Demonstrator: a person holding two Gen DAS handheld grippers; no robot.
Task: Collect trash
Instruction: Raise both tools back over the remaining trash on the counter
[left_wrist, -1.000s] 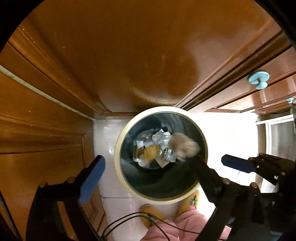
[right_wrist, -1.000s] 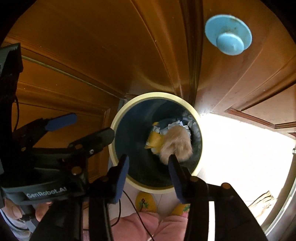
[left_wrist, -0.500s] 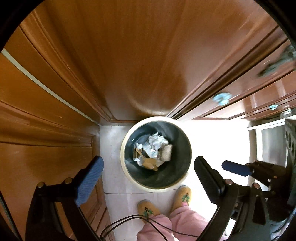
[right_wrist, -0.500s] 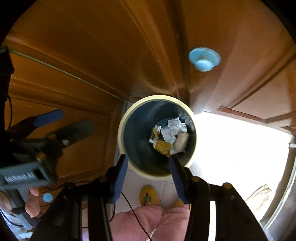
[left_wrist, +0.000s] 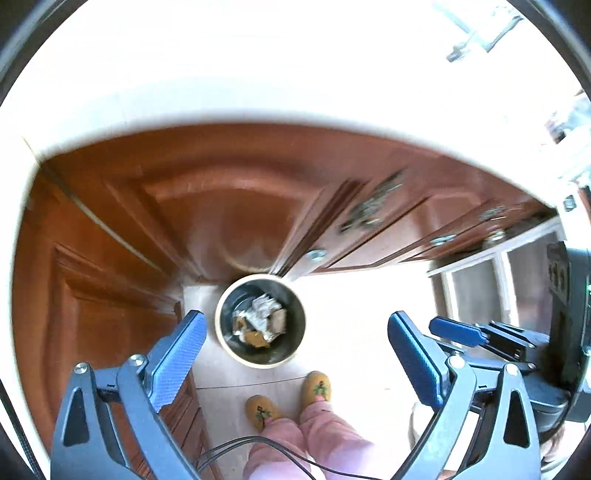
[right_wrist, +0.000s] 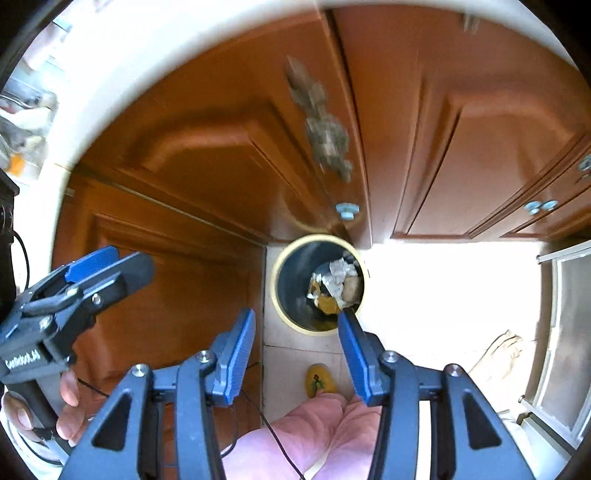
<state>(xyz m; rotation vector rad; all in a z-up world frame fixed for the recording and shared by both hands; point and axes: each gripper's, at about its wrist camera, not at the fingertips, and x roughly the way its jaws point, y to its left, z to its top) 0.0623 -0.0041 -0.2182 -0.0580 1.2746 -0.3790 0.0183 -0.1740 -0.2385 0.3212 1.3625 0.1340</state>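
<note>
Crumpled wrappers and paper trash (left_wrist: 260, 320) lie inside the round waste bin (left_wrist: 226, 343) on the floor, tucked against the wooden cabinets (right_wrist: 192, 177). Left claw (left_wrist: 295, 354) spread wide, right claw (right_wrist: 297, 354) moderately apart, both empty, high above.

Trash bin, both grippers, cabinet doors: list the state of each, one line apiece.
Trash bin: upright on the floor, no lid, open top.
Trash: crumpled wrappers and paper lying at the bottom of the bin.
Left gripper: open wide, empty, held high above the bin.
Right gripper: open, empty, also above the bin.
Cabinet doors: shut.
</note>
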